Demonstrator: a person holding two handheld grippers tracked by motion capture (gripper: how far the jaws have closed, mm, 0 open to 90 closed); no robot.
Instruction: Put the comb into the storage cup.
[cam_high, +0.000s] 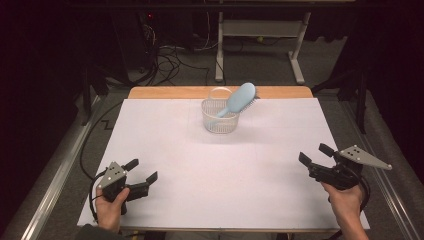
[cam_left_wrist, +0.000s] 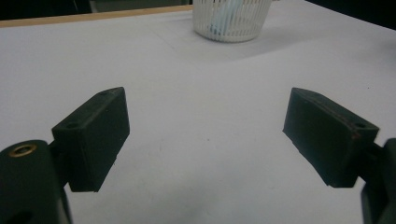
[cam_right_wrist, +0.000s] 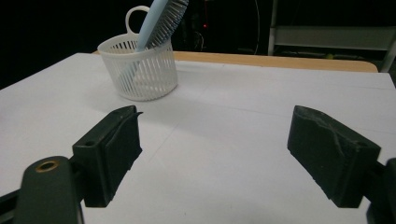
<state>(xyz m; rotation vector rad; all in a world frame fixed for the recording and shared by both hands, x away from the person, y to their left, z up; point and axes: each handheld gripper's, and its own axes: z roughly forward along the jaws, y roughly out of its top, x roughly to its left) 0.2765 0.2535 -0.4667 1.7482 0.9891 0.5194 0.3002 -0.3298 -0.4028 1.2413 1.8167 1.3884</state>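
Standing in the upper middle of the high view, a white slatted basket (cam_high: 220, 118) is seen on the white table sheet (cam_high: 165, 135), near the far wooden edge (cam_high: 165, 92). A light blue hairbrush (cam_high: 239, 100) is propped in it handle down, its head leaning out over the rim toward the upper right. In the right gripper view the basket (cam_right_wrist: 142, 74) is placed at the upper left, with the hairbrush (cam_right_wrist: 159, 21) rising out of the top of the frame; in the left gripper view the basket (cam_left_wrist: 231, 21) is cut off by the upper edge, right of centre.

The left gripper (cam_high: 141, 170) is held at the lower left of the high view, its jaws spread apart with nothing between them. The right gripper (cam_high: 316, 154) is held at the lower right, its jaws likewise spread wide over bare sheet. Both grippers are kept well apart from the basket, and each is grasped by a hand at the bottom edge.
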